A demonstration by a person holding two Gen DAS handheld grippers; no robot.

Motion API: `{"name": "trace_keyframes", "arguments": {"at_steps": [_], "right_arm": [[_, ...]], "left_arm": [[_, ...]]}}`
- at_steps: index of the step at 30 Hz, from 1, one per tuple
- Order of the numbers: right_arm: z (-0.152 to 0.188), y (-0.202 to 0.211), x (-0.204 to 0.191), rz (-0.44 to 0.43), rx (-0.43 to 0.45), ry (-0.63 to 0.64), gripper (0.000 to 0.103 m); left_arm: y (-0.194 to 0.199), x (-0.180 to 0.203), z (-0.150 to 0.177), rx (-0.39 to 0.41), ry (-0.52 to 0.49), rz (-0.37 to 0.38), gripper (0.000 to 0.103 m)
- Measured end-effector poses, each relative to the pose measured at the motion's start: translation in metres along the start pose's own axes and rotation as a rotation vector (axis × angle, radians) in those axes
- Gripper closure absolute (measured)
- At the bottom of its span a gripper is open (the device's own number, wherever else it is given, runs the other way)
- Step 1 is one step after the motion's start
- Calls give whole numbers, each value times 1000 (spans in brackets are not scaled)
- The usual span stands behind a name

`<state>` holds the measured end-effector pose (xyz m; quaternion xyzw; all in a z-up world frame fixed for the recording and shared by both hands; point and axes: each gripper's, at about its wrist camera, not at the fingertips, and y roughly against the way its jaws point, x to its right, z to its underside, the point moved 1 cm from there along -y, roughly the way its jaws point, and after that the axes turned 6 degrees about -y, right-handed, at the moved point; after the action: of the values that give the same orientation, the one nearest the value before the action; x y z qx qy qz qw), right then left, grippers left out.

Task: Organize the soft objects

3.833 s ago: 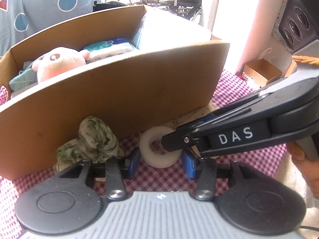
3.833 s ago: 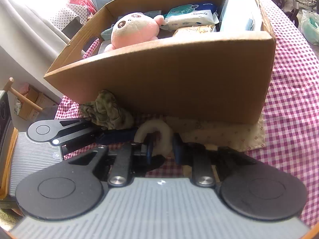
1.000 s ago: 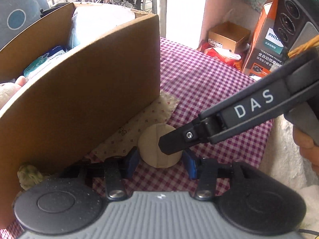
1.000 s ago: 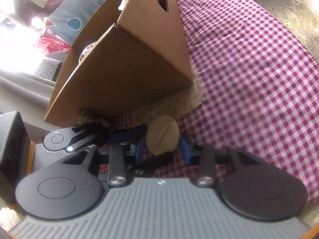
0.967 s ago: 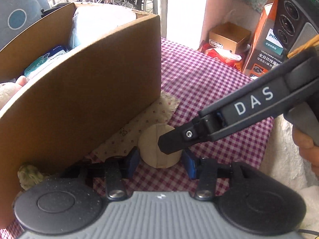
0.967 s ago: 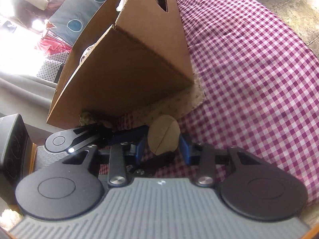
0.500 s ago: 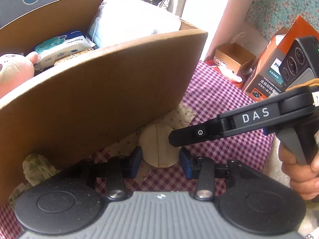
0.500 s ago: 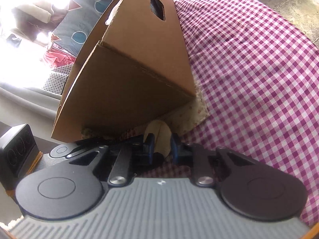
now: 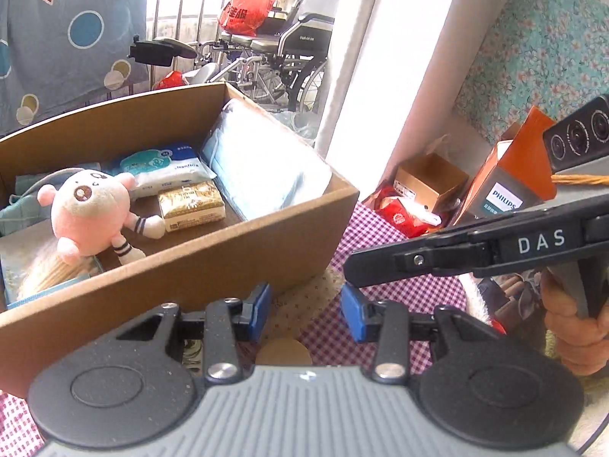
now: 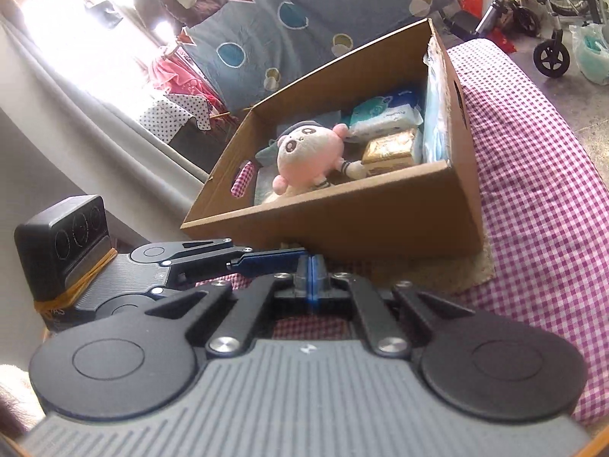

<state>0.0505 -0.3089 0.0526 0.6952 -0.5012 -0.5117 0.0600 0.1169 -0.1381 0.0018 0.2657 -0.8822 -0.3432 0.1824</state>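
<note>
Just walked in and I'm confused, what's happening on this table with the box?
A person holds two handheld claws in front of an open brown cardboard box on a purple checked tablecloth. The box holds a pink plush toy and soft packets. The left claw is open, a round tan pad just below it; the right claw is shut, empty.

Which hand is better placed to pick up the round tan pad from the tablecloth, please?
Left. The left fingers, though just closing slightly, stand open with the pad low between them; the right fingers have just closed on nothing.
</note>
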Motion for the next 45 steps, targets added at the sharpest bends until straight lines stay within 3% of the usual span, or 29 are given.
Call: {"name": "trace_keyframes", "arguments": {"at_steps": [5,8,9,13,14,20,24,28,32,37,42,45], "right_arm": [[-31,0,-44,-6,41,148,103],[-39,-4,-41,11,24,122,100],[-37,-3,-37,17,11,98,99],[-22,-12,-9,63,-45,0,66],[-14,-20,2,82,-72,-22,63],[19,-59,46,157,-199,-181,61],[31,-73,59,165,-249,-237,61],[40,-85,63,117,-272,-283,61],[45,-92,64,60,-265,-326,58],[43,-88,65,-75,-224,-385,60],[36,-88,57,-12,-190,-352,62],[26,-85,60,96,-183,-323,62]], "left_arm": [[32,-11,-19,118,8,-27,60],[30,-20,-16,106,33,-43,54],[28,-22,-13,90,45,-27,51],[11,-23,10,-4,78,29,48],[4,-21,15,-34,74,31,47],[-50,-5,40,-200,-22,4,44],[-69,9,48,-252,-106,-28,43],[-81,16,54,-283,-129,-55,51],[-81,16,57,-253,-145,-104,60],[-73,-6,61,-226,-41,-56,71],[-69,-36,66,-202,98,-1,83],[-66,-48,69,-193,151,31,84]]}}
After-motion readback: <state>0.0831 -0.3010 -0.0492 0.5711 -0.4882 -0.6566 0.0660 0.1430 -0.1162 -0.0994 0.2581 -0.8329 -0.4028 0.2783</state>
